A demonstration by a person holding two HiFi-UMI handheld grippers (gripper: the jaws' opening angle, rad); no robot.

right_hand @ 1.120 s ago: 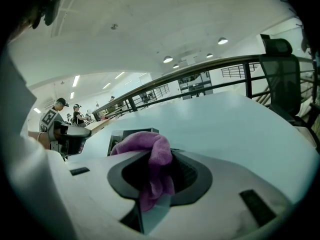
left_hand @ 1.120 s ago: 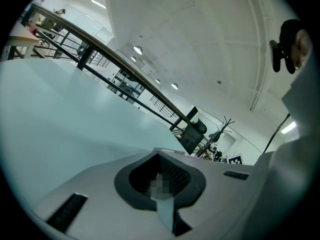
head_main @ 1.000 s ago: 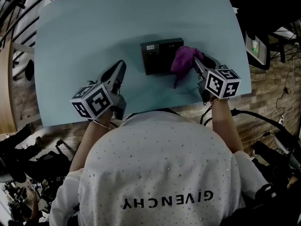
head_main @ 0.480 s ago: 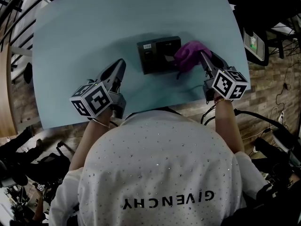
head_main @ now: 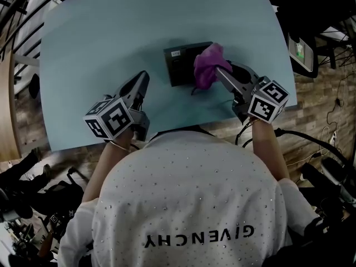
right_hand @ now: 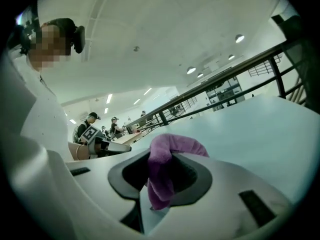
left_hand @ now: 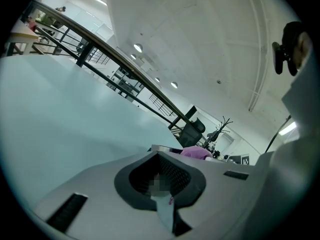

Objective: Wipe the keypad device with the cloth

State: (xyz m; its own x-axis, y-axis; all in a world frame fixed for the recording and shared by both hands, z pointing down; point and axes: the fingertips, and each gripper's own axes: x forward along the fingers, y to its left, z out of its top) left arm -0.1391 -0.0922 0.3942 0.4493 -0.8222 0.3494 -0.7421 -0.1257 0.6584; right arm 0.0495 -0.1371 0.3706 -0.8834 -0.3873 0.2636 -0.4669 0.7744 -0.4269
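Right tool (head_main: pixel 219 73) clamps cloth (head_main: pixel 207 65) at keypad device (head_main: pixel 179 65) edge — wide table (head_main: pixel 100 32) beyond.

— Where did the head camera look from?
— From above the person, steeply down on the table (head_main: pixel 100 32), with the left gripper (head_main: pixel 142 79) and right gripper (head_main: pixel 219 72) in view.
— And the gripper cameras?
— Each sat close behind its own jaws, low, facing along them across the table. Both showed the cloth (left_hand: pixel 195 153). The right one also caught the left gripper.
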